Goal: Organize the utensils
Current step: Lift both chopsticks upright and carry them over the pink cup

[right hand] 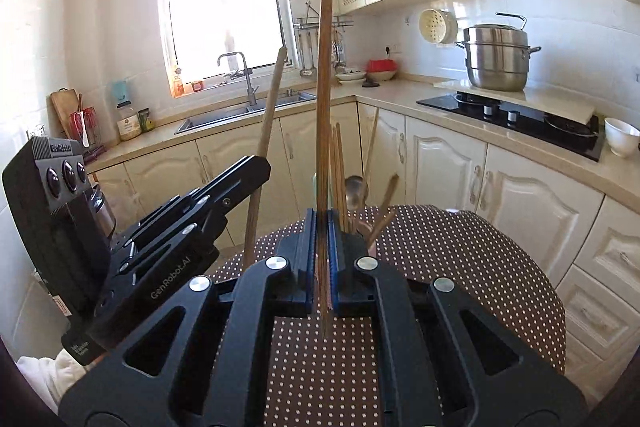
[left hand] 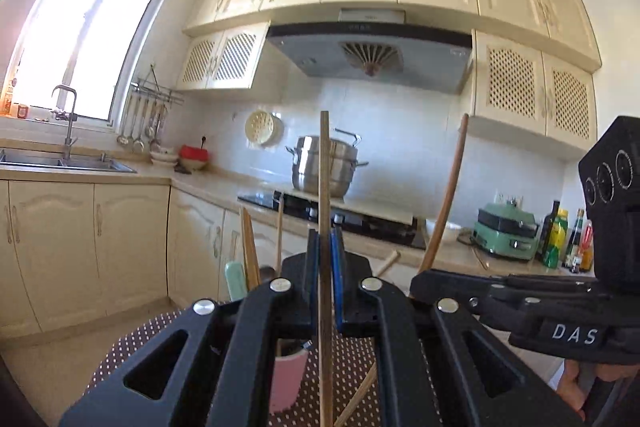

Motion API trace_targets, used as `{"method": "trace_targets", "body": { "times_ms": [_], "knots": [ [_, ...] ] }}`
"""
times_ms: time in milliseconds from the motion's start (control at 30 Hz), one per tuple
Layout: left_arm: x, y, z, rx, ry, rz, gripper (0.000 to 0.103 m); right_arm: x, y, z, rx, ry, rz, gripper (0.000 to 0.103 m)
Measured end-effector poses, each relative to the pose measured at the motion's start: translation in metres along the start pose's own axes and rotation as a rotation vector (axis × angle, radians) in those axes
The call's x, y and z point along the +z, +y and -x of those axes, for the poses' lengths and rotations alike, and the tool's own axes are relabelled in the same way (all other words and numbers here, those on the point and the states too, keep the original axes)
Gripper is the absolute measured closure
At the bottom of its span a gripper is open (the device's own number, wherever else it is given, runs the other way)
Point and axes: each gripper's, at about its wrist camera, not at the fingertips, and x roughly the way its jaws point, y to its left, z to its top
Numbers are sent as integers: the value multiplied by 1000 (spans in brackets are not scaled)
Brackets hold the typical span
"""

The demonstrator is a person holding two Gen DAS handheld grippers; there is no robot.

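- Chopsticks: one wooden chopstick (left hand: 325, 187) stands upright, pinched in the left tongs (left hand: 325, 259); a second chopstick (right hand: 323, 131) is pinched upright in the right tongs (right hand: 320, 247).
- Pink holder (left hand: 286, 379) with more utensils sits on the dotted worktop (right hand: 460, 267), at 12 o'clock beyond the right tongs.

"DAS" — right gripper (left hand: 416, 287); "GenRobot.AI" — left gripper (right hand: 256, 175)
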Motion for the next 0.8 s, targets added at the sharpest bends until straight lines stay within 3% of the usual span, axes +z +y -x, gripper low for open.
{"method": "trace_targets", "body": {
  "times_ms": [233, 567, 800],
  "knots": [
    [13, 28, -13, 31, -82, 87, 97, 18, 9, -23, 24, -20, 6, 97],
    [19, 44, -44, 88, -206, 121, 97, 37, 5, -44, -10, -77, 18, 97],
    [8, 49, -78, 128, -236, 144, 97, 42, -8, -59, -16, -82, 3, 97]
  ]
}}
